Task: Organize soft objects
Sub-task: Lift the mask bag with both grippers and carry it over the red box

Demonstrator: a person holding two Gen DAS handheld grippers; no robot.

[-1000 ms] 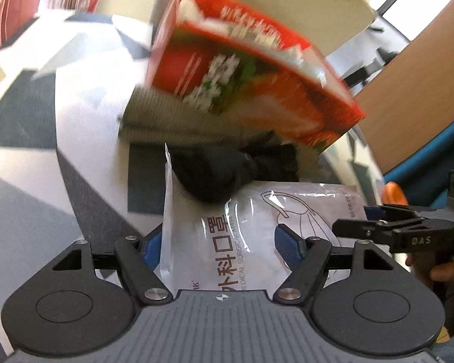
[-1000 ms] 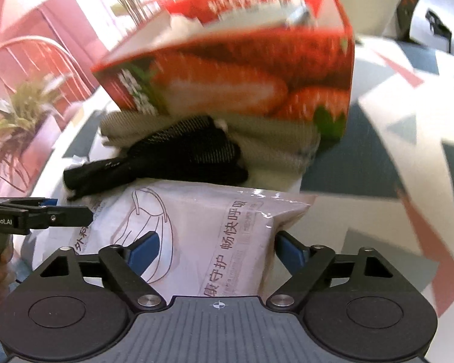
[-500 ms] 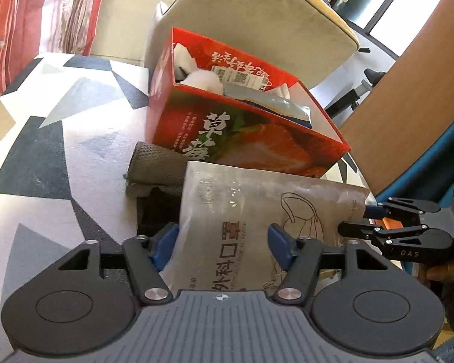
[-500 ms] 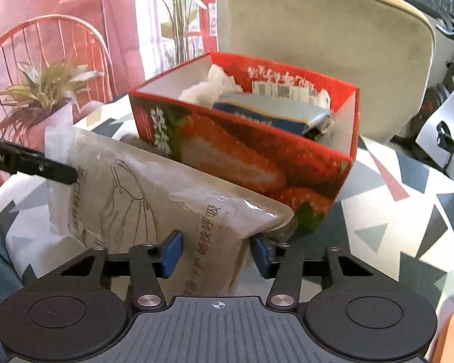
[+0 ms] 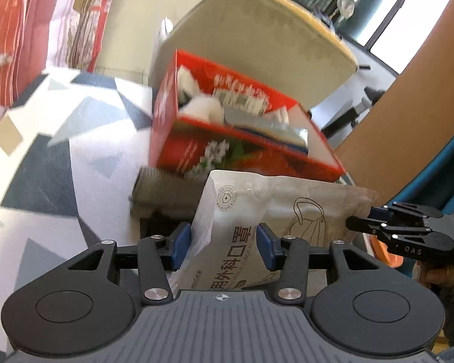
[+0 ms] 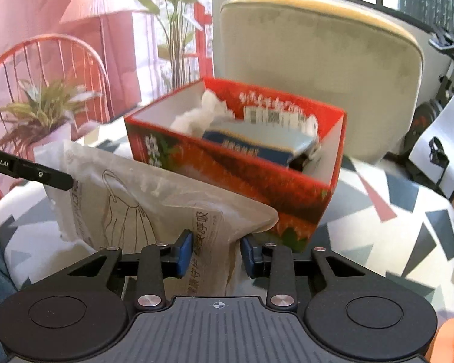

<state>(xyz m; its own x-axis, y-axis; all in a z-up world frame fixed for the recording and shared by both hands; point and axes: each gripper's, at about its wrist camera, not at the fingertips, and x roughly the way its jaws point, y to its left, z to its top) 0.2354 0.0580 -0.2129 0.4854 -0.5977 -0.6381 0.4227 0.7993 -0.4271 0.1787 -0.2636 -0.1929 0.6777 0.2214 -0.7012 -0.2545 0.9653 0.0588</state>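
Note:
A clear mask packet (image 5: 257,208) (image 6: 142,205) with printed characters hangs lifted in front of the red strawberry box (image 5: 227,157) (image 6: 257,181). My left gripper (image 5: 224,248) grips its near end, jaws still closing, blue pads pressing the crumpled film. My right gripper (image 6: 216,254) pinches the other end, jaws also closing. Each gripper shows in the other's view: the right one (image 5: 390,220) on the right, a left fingertip (image 6: 45,177) on the left. The box holds a white wad (image 6: 202,112) and a blue pack (image 6: 257,148).
A folded grey cloth (image 5: 163,193) lies against the box's near side, something dark beneath it. The table (image 5: 45,166) (image 6: 408,211) has a geometric pattern. A beige chair (image 5: 257,45) (image 6: 317,75) stands behind the box; a potted plant (image 6: 42,112) stands at far left.
Both grippers narrowed onto the mask packet and raised it off the black cloth and table. The packet now hangs crumpled before the box, and both views look down into the box.

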